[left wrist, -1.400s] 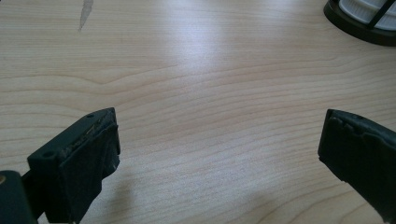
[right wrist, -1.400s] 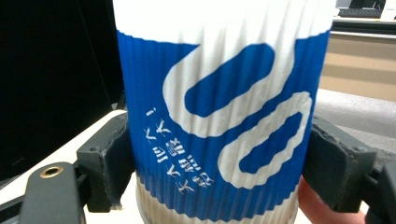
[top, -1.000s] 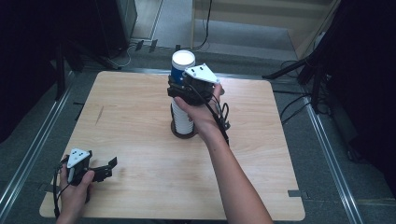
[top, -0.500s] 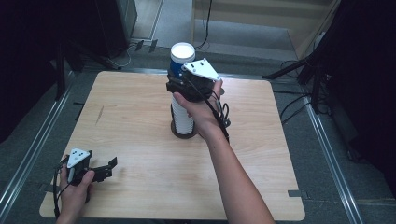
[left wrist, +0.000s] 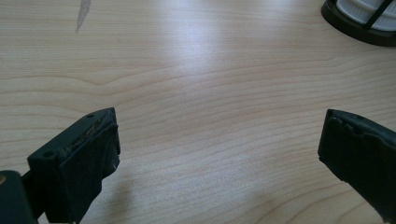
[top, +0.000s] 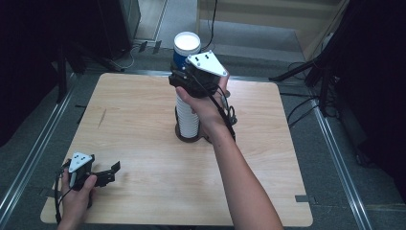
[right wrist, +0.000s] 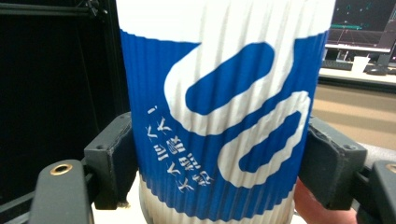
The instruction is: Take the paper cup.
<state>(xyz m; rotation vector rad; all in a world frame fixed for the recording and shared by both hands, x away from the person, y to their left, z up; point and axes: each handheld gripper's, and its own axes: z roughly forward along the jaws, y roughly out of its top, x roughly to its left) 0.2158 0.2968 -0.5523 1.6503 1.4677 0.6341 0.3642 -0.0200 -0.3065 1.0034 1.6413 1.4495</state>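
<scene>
A blue and white ribbed paper cup [top: 186,48] [right wrist: 224,116] stands upright over a tall stack of white cups [top: 187,117], which sits in a black ring holder [top: 184,137] at the table's middle. My right gripper [top: 184,76] [right wrist: 219,163] is shut on the cup's lower half. Its jaws have just been closing, and one pad presses on each side of the cup. My left gripper [top: 111,173] [left wrist: 219,149] rests near the table's front left corner, open, with bare wood between its jaws.
The wooden table [top: 134,120] has metal rails along both sides. The holder's edge [left wrist: 359,23] lies far ahead of the left gripper. A dark scratch [left wrist: 83,11] marks the wood at the left.
My right gripper has risen with the blue and white cup, so the cup now stands higher above the white stack. The left hand has stayed where it was.
</scene>
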